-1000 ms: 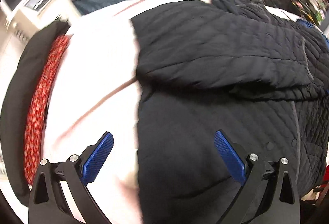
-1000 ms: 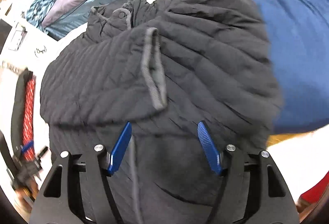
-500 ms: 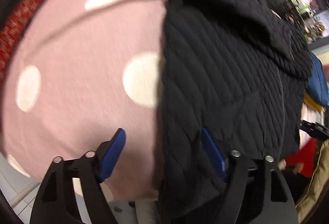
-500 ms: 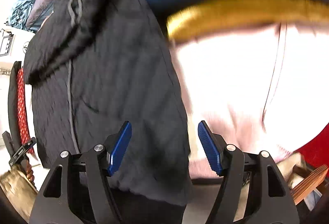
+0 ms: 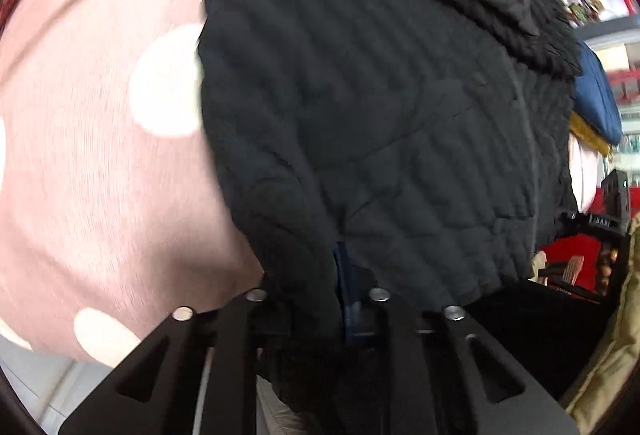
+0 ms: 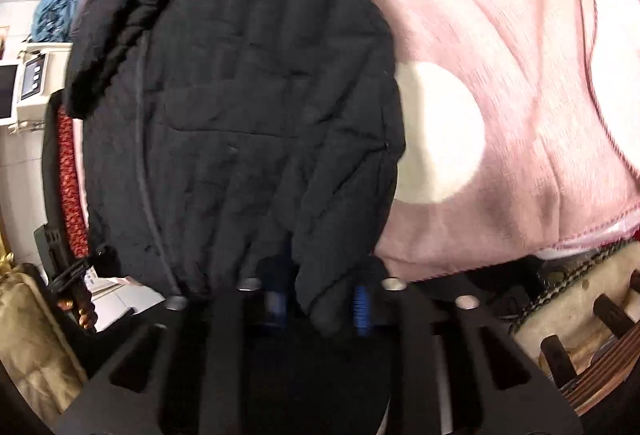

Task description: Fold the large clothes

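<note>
Black puffy jacket (image 5: 380, 107) stretches long, away from me; my 2 claws, left (image 5: 320, 299) and right (image 6: 320, 305), are closing on its near hem.

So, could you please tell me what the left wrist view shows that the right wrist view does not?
Only the left wrist view shows a dark blue padded garment with a mustard-yellow cloth under it, at the right edge. Only the right wrist view shows a beige machine with a small screen and a crumpled light blue cloth. Both show the black quilted jacket lying on the pink blanket with white dots, its hem between the closing left tongs and right tongs.
</note>
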{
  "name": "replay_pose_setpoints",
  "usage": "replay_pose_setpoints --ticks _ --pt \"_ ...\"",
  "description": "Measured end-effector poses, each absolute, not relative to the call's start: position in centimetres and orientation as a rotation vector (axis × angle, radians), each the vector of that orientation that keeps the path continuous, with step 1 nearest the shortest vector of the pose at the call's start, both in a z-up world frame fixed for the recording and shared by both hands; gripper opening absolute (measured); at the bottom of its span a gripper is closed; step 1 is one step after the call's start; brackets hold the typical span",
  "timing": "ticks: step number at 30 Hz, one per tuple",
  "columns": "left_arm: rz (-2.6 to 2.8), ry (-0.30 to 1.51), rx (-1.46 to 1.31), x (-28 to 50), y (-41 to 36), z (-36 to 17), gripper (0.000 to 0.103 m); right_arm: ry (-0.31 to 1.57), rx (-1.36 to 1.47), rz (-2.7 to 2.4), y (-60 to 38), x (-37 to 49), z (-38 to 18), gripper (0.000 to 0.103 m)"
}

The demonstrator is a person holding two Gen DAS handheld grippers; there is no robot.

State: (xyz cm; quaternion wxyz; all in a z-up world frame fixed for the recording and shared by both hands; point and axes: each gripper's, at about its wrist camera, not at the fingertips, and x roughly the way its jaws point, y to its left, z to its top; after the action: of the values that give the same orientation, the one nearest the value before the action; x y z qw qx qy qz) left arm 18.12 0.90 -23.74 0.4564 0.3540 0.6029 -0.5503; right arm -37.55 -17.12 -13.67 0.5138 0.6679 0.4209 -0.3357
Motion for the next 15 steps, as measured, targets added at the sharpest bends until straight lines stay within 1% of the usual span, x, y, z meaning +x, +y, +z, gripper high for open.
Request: replay_pose_setpoints --ticks 1,4,6,8,11,15 --pt "-1.372 1.484 0.859 18.0 0.6 -23.3 0.012 0.994 1.593 -0.809 -17.5 -37.2 -12.9 0.016" --pt "-1.385 1.489 0.808 18.5 0.4 -21.9 0.008 0.864 1.580 -0.806 -18.5 -36.9 -9.8 0.013" --pt "-1.412 1.471 0.797 19.0 0.6 -20.6 0.007 0.843 1.555 -0.800 -18.8 -36.6 -8.2 0.012" --pt "-1.441 1.442 0.816 19.0 1.4 -19.6 0.006 0.879 1.537 -0.786 -18.5 -36.5 -7.3 0.010" --pt "-1.456 1.452 0.785 19.8 2.9 -18.9 0.006 0.948 1.563 -0.745 -16.9 -36.5 -7.7 0.009" --pt "-1.417 1.459 0.865 19.9 4.9 -19.7 0.006 1.031 1.601 -0.670 -14.4 -35.5 -8.4 0.008"
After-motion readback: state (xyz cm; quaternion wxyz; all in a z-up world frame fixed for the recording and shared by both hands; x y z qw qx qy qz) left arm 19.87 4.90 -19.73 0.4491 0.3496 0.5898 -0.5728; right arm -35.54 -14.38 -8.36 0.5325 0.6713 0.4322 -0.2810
